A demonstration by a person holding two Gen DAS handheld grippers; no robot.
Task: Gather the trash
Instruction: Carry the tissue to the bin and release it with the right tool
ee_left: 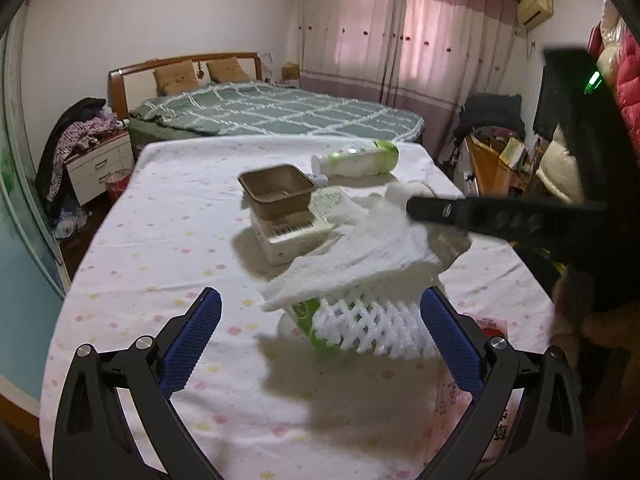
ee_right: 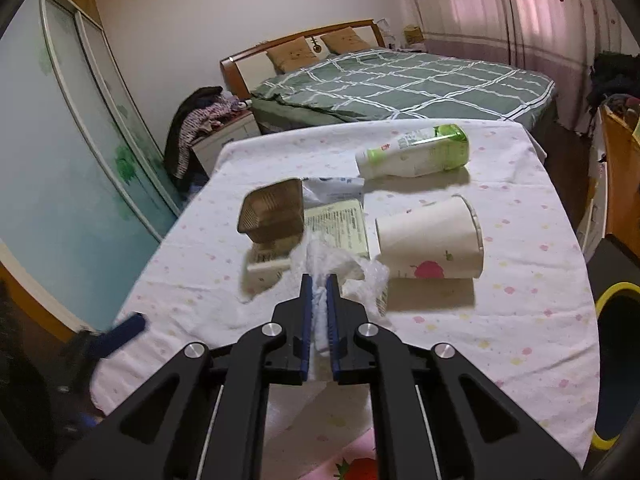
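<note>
Trash lies scattered over the table (ee_right: 520, 320): a brown tray (ee_right: 272, 212) on a small box (ee_right: 260, 270) at 10 o'clock of centre, a leaflet (ee_right: 338, 224) beside it, a bottle (ee_right: 416, 152) on its side at 12, and a paper cup (ee_right: 432, 236) tipped over at 2.

The right gripper (ee_right: 319, 280) is clamped on a wad of white tissue and foam net (ee_right: 344, 268), which is lifted off the cloth. From the left wrist view the same bundle (ee_left: 360, 248) hangs in mid-air just ahead, the net (ee_left: 380, 328) drooping below the tissue, with something green caught in it, possibly a wrapper; the blur makes it hard to say.

The left gripper (ee_left: 320, 340) has its fingers spread wide and holds nothing.

The step in hand looks like carrying this first pick away. A bin with a yellow rim (ee_right: 618, 360) sits off the table at 4 o'clock in the right view, so the next move calls for swinging the bundle over there and letting go above the opening, minding that the loose net does not snag the cup.
</note>
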